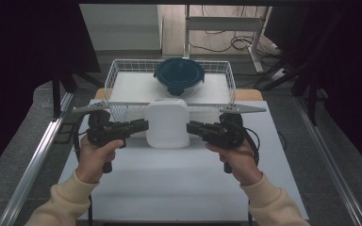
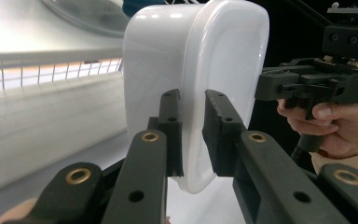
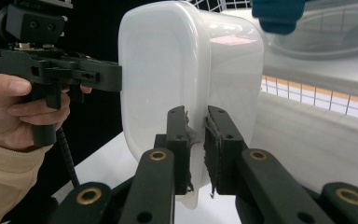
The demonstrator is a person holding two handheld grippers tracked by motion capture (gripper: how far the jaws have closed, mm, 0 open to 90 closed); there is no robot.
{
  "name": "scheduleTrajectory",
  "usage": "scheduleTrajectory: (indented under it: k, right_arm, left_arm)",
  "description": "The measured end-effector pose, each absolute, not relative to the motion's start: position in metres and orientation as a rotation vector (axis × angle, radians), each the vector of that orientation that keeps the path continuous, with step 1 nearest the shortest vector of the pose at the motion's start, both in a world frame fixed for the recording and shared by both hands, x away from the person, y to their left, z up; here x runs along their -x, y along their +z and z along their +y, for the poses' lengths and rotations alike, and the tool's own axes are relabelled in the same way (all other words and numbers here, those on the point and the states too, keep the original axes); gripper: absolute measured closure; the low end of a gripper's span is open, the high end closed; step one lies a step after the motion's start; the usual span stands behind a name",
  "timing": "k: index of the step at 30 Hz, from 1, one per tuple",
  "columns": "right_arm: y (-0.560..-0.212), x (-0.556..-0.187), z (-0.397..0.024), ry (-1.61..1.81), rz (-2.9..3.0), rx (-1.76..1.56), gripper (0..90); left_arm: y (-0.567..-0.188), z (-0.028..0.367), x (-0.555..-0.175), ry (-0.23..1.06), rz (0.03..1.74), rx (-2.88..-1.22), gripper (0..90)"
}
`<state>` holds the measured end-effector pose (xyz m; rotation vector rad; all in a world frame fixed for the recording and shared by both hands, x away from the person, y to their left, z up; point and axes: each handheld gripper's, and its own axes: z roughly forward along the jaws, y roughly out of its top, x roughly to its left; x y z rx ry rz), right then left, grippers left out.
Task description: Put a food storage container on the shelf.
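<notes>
- White plastic container (image 1: 167,123): rectangular with rounded corners, smooth, glossy, opaque, with a thin projecting rim around its edge.
- State: being gripped by that rim on two opposite sides, jaws pinching it from the left and from the right.
- Pose: sitting level, broad face showing upward in the high view.
- Location: hanging above the white bench (image 1: 179,183), just in front of the wire basket (image 1: 115,75).

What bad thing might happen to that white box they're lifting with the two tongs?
1. Each tongs pinches just the thin rim of the white container, the left tongs on one side and the right tongs on the other, so it might slip out or tip.
2. The wire basket stands right behind, so the container might catch its front rail.
3. A round blue-lidded container already sits inside, so the two might bump.
</notes>
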<state>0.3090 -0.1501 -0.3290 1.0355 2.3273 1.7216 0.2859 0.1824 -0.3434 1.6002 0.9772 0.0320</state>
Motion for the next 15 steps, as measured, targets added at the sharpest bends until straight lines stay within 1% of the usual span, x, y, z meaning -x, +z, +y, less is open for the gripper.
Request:
scheduleTrajectory:
  k: [15]
  right_arm:
    - [-0.303,-0.322,-0.152,1.727,2.285,-1.011,79.8]
  left_arm:
    - [-0.309,0.179,-0.298,0.085,0.943,-1.609,78.5]
